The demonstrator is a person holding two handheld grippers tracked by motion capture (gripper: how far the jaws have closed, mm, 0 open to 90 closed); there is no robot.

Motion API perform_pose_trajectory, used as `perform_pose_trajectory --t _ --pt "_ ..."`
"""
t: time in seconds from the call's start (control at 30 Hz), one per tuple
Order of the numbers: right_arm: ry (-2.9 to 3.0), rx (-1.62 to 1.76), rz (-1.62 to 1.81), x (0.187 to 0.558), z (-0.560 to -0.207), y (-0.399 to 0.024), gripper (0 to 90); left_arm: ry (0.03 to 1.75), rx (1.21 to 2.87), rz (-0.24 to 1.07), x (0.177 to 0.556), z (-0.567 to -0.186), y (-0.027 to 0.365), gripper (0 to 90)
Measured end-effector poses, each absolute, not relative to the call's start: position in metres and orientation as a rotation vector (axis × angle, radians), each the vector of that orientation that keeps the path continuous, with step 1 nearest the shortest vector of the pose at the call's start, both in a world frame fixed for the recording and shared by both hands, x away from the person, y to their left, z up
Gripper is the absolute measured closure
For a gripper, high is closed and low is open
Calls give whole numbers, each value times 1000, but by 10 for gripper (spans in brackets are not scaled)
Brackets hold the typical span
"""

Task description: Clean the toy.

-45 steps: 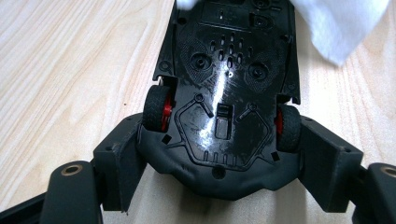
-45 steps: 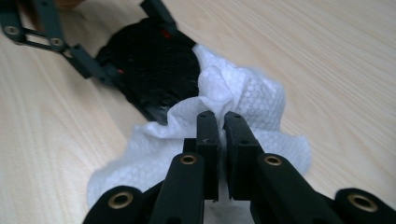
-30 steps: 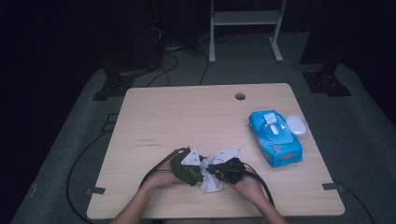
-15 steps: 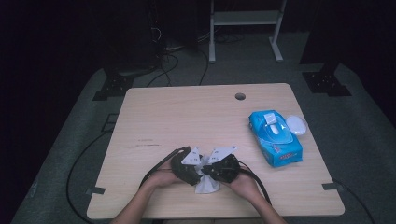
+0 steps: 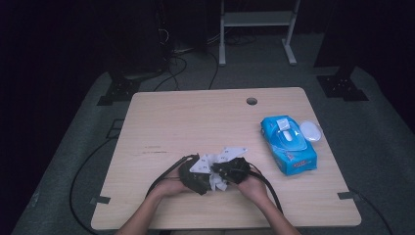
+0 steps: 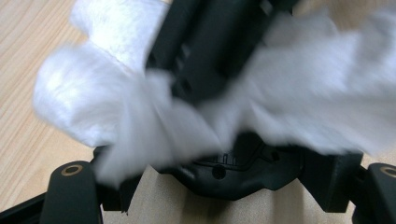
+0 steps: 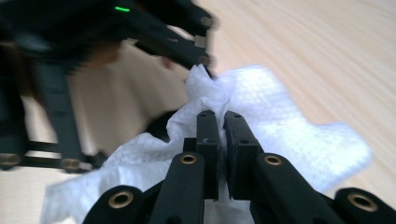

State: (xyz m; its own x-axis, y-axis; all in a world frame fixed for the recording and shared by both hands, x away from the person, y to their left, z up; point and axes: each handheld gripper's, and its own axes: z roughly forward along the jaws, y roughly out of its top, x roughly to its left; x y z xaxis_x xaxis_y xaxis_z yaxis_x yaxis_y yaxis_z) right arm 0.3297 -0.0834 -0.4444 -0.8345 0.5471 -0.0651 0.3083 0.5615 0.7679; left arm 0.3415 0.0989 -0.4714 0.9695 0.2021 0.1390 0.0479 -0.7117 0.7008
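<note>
Both grippers meet over the light wooden worktop [image 5: 195, 122], close to the middle of its near edge, with a crumpled white tissue sheet [image 5: 213, 172] bunched between them.

The right gripper [image 7: 223, 122] is clenched on the tissue: in the right gripper view its two black jaws stand nearly together with a fold of the sheet pinched between the pads, and the rest of the sheet spreads out to both sides beyond them. In the high view the right gripper [image 5: 229, 170] sits just right of the tissue, with a hand behind it.

The left gripper [image 5: 195, 174] lies just left of the tissue in the high view. In the left gripper view its jaws stand well apart at the bottom corners, released, while the tissue [image 6: 116, 116] hangs blurred in front of them, draped over the body of the other gripper. The pads do not press on the sheet.

A blue soft tissue pack [image 5: 288, 144] rests near the right edge of the worktop, well apart from the grippers.
</note>
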Motion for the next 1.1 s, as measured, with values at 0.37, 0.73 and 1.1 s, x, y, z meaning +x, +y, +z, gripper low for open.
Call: perform_pose_trajectory --t 0.37,0.73,1.1 --pt "2470 757 1125 334 -444 -93 848 176 2364 259 343 -473 100 242" --pt "2457 792 1100 328 -442 -119 848 183 2360 258 344 -473 102 242" --pt "2429 868 1085 319 -441 -156 847 183 2357 264 344 -474 102 242"
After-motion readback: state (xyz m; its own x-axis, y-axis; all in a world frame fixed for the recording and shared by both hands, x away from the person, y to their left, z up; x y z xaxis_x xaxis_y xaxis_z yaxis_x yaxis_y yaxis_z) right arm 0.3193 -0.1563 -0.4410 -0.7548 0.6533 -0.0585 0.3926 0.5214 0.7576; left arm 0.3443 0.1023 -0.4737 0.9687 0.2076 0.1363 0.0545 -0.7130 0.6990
